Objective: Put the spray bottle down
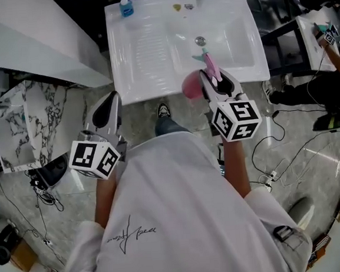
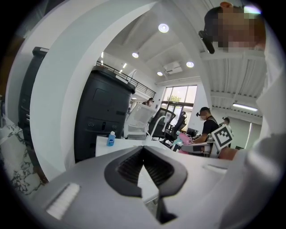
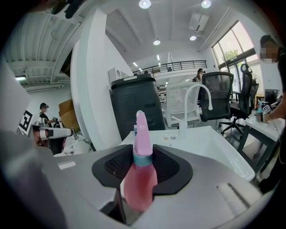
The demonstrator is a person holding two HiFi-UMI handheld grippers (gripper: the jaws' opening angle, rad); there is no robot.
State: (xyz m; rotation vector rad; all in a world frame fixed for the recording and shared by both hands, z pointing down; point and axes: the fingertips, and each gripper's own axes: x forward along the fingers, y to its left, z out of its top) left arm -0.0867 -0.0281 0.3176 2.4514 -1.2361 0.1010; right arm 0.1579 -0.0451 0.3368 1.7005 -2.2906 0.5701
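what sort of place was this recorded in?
Probably an open office or lab with a mock washroom corner: a white sink stands on its own, office chairs sit behind it, and loose cables trail over the floor.

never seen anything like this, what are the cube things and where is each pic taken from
No robot: a person holds a gripper in each hand, and the marker cubes are part of them. One picture comes from a camera on the person's head, looking down; the other two from cameras riding on the grippers. Below is a white sink with a small blue bottle at its back corner. The right gripper has its fingers closed on a pink spray bottle; the left gripper is shut and empty.
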